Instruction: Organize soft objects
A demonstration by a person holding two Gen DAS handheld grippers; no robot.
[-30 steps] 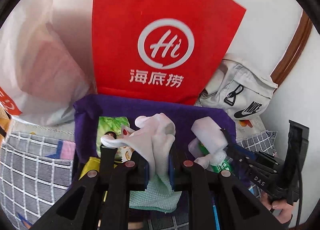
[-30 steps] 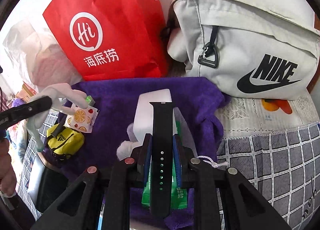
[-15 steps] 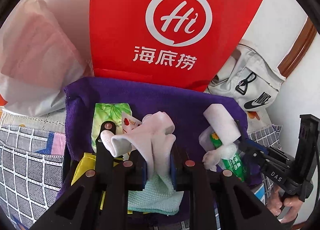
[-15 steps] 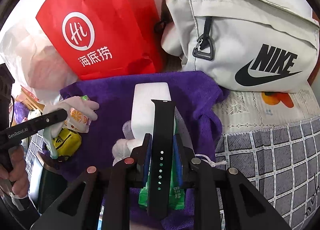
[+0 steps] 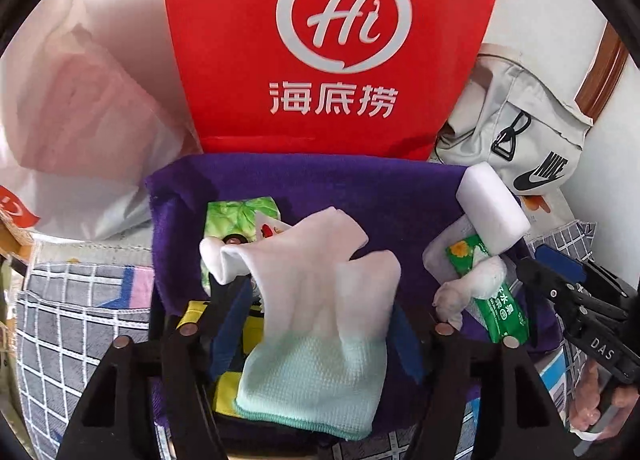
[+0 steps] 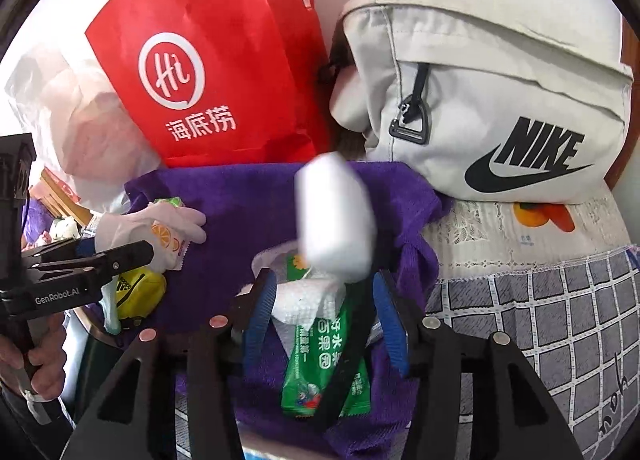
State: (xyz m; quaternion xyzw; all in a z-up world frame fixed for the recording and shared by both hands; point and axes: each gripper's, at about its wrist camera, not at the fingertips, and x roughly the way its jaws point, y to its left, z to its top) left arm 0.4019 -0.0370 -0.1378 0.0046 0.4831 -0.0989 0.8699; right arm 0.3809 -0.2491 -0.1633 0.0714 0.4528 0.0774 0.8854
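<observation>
Spreading apart, the left gripper has its jaws opening around a white sock with a pale mint ribbed cuff; the sock lies limp between the blue pads, draped over the purple towel and not pressed by either pad as far as the left wrist view shows. Its toe end curls up towards the towel's left edge, over a green leaf-print packet and a small sachet with a red print. A yellow pouch sits under the left finger near the towel's front edge.

The right gripper also has its jaws opening. Between them lie a black strap, slanted and blurred, a green wrapped packet and crumpled white tissue; neither pad clamps them. A white foam block, blurred, lies tilted over the tissue near the towel's middle.

Behind the towel's far edge stand a red paper bag and a grey Nike bag. A translucent plastic bag sits at the far left corner. Checked cloth shows beside the towel's right edge.
</observation>
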